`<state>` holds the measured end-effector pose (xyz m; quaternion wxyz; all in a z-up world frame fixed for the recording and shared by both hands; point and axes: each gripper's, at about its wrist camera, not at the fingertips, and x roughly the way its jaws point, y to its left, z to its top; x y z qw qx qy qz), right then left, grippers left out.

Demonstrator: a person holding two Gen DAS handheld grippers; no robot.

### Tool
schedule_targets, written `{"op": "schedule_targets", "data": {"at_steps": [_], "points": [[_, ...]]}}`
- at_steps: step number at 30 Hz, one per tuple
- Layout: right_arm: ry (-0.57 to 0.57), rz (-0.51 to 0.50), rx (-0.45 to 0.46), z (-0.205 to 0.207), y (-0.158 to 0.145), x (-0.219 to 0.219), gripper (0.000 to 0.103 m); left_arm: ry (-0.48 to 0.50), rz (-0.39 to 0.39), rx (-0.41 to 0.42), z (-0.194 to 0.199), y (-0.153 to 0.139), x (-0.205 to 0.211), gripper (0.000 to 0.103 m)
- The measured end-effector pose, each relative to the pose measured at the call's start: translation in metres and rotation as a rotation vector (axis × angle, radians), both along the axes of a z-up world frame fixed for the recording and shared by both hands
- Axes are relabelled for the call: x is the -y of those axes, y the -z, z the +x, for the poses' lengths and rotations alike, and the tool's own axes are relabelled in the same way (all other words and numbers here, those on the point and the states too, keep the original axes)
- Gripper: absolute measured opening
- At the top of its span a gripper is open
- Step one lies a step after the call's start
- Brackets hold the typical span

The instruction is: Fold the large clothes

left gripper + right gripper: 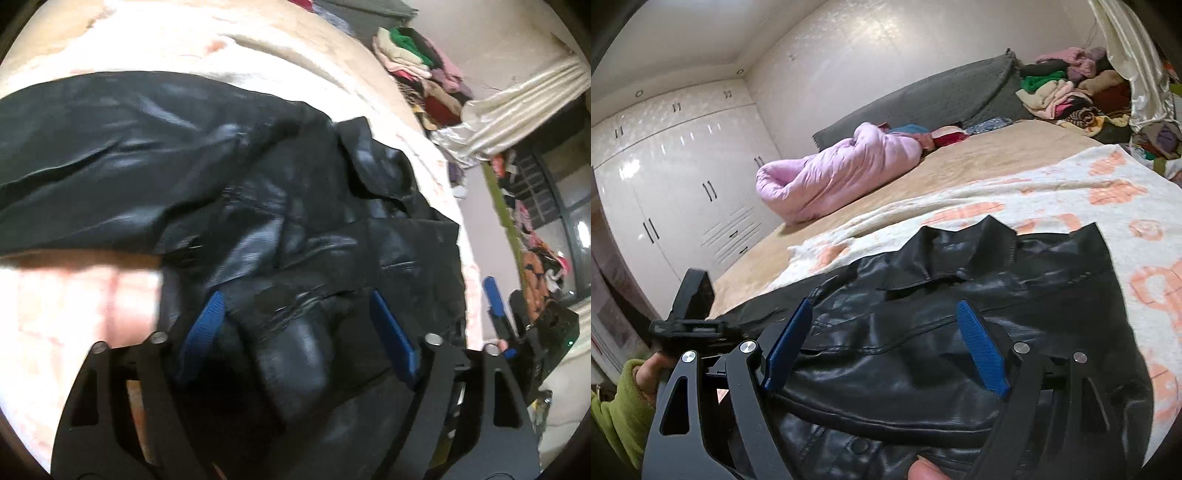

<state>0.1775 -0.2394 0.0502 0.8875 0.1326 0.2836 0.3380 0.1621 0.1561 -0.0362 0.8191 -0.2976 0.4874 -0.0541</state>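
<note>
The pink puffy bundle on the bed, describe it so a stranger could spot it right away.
Start at the grey headboard behind the tan bedspread. Lying just before it, toward the white wardrobes, is a rolled pink quilted coat. It alone is pale pink and puffy; the nearer black leather jacket lies flat and shiny.

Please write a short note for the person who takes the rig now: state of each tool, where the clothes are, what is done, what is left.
Left tool: open, above the black leather jacket, gripping nothing.
Right tool: open, over the same jacket's near edge, holding nothing.
The jacket lies crumpled on the white and orange blanket on the bed, collar rumpled.
Done: no tidy fold visible.
Left: flatten it, fold it.
</note>
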Motion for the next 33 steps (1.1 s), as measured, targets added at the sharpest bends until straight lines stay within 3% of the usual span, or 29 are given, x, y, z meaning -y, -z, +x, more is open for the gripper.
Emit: {"op": "schedule_targets", "data": {"at_steps": [3, 6, 7, 9, 12, 14, 18, 20, 21, 23, 25, 29, 33], "points": [[0.023, -0.013, 0.010, 0.003, 0.000, 0.006, 0.080, 0.003, 0.011, -0.030, -0.005, 0.007, 0.000, 0.086], [0.038, 0.016, -0.002, 0.007, 0.001, 0.010, 0.080, 0.016, 0.019, -0.034, -0.003, 0.014, 0.009, 0.085], [0.039, 0.022, -0.005, 0.008, 0.001, 0.011, 0.080, 0.027, 0.017, -0.032, -0.001, 0.016, 0.013, 0.080], [0.050, 0.013, 0.004, 0.008, 0.000, 0.011, 0.080, 0.024, 0.091, -0.021, 0.001, 0.015, 0.019, 0.054], [0.055, 0.005, 0.015, 0.007, -0.001, 0.012, 0.079, 0.025, 0.131, 0.041, 0.003, 0.008, 0.021, 0.032], [0.064, 0.003, 0.025, 0.007, -0.003, 0.015, 0.079, 0.048, 0.149, 0.100, 0.004, -0.006, 0.027, 0.022], [0.105, 0.017, 0.048, 0.010, -0.010, 0.029, 0.079, 0.073, 0.202, 0.281, -0.002, -0.058, 0.041, 0.015], [0.141, 0.015, 0.069, 0.011, -0.014, 0.037, 0.079, 0.107, 0.156, 0.376, -0.008, -0.088, 0.048, 0.000], [0.158, 0.013, 0.079, 0.012, -0.016, 0.041, 0.079, 0.143, 0.064, 0.413, -0.010, -0.102, 0.050, 0.000], [0.196, 0.005, 0.095, 0.015, -0.020, 0.050, 0.079, 0.171, 0.015, 0.459, -0.013, -0.118, 0.055, 0.000], [0.239, 0.004, 0.101, 0.019, -0.022, 0.059, 0.079, 0.172, 0.100, 0.520, -0.015, -0.136, 0.060, 0.000], [0.288, 0.000, 0.093, 0.029, -0.022, 0.070, 0.079, 0.113, 0.152, 0.561, -0.009, -0.142, 0.039, 0.000], [0.295, -0.067, 0.091, 0.040, -0.017, 0.064, 0.079, 0.069, 0.216, 0.509, 0.006, -0.122, 0.020, 0.000]]}}
